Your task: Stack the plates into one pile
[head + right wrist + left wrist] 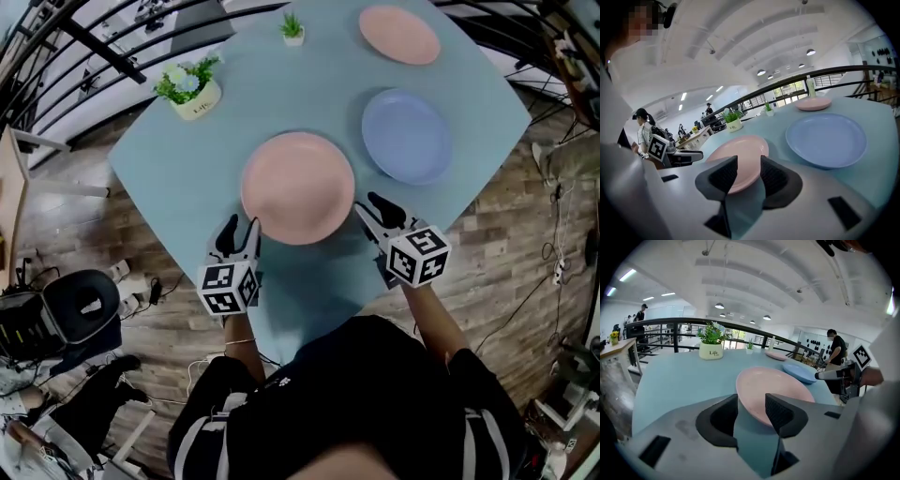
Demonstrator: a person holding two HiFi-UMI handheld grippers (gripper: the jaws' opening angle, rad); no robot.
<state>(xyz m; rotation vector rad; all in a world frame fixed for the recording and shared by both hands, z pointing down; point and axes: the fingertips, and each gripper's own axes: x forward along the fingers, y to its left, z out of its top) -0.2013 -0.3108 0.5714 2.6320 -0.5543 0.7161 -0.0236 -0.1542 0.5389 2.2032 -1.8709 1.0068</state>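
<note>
Three plates lie apart on the blue worktop — a near pink plate, a blue plate and a far pink plate — with two potted plants behind. The left gripper and right gripper flank the near pink plate's front rim, jaws apart and empty.

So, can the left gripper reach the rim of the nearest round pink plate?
Probably yes: the left gripper is open just short of the pink plate, with only bare blue table between them.
</note>
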